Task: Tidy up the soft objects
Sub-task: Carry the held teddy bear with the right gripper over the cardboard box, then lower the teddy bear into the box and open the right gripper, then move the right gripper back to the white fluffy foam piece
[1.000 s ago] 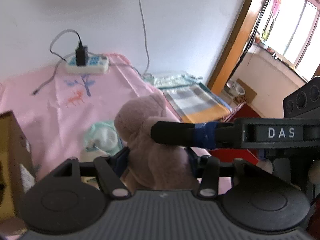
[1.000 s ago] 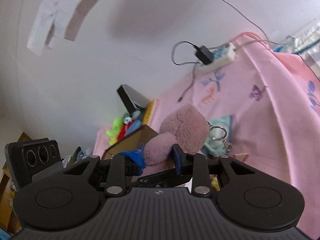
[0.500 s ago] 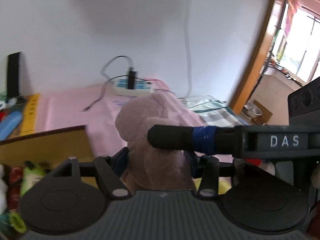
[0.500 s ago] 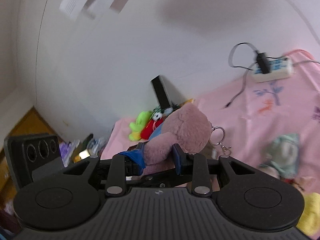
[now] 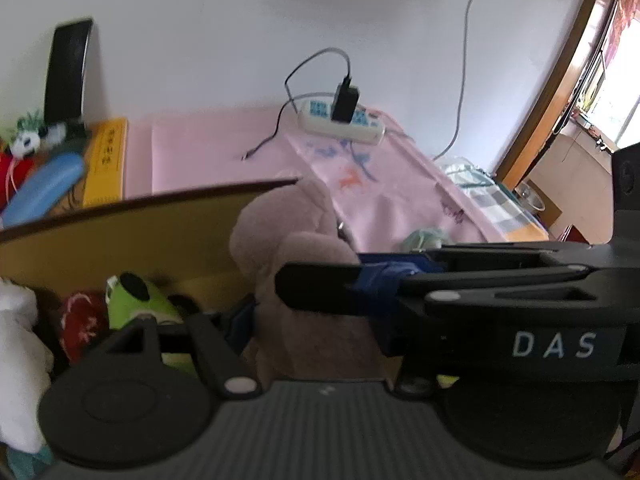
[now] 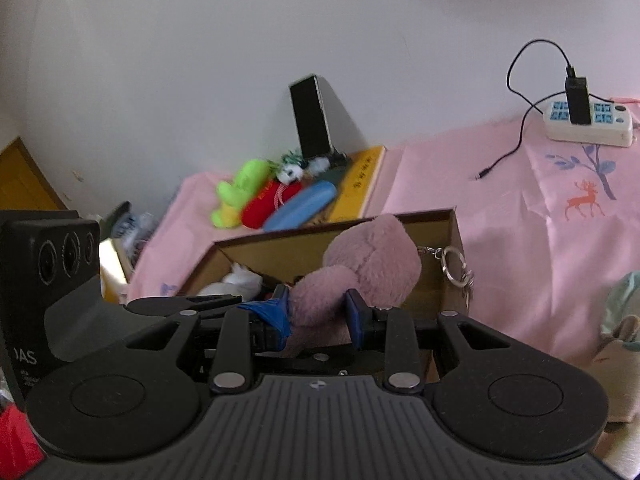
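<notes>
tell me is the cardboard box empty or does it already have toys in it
Not empty. The cardboard box already holds a green plush, a red one and a white one.

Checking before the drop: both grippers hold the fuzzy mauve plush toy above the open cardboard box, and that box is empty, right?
Not empty. The right wrist view shows a white plush already inside the open cardboard box. The rest stands: left gripper and right gripper both clamp the fuzzy mauve plush toy above it.

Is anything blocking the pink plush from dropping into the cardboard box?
Nothing visible blocks it. Both grippers clamp the pink plush over the cardboard box, which is open on top; toys already inside, like the white one, leave room.
</notes>
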`<state>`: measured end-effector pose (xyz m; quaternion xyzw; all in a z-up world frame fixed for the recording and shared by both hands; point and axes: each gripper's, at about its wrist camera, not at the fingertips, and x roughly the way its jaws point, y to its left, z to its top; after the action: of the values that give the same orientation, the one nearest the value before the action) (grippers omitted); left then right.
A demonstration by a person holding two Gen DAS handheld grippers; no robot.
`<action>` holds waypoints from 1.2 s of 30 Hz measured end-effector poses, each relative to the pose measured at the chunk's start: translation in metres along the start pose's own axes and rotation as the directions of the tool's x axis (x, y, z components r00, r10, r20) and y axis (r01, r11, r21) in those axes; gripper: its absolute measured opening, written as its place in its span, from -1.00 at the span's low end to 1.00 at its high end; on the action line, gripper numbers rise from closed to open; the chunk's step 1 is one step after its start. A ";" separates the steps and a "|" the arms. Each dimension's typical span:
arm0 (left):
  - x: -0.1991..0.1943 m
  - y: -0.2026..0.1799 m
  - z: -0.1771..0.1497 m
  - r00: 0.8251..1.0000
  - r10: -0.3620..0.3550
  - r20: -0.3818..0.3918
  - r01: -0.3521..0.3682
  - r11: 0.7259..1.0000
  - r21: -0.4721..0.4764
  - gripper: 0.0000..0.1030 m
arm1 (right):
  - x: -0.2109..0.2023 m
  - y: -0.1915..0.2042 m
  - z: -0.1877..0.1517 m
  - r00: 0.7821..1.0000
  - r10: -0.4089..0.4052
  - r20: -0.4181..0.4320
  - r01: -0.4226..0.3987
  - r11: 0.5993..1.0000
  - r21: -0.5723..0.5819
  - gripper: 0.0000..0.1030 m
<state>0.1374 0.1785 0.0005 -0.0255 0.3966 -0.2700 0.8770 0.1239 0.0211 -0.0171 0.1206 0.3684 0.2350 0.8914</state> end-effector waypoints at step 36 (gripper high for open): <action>-0.002 -0.015 -0.005 0.995 0.069 -0.069 -0.065 0.996 0.069 0.18 | -0.025 0.006 -0.024 0.972 -0.223 0.070 0.215 0.971 0.105 -0.72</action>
<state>0.1260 0.1676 0.0017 0.0265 0.4192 -0.2541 0.8712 0.0892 0.0147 -0.0163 0.1318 0.3537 0.1122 0.9192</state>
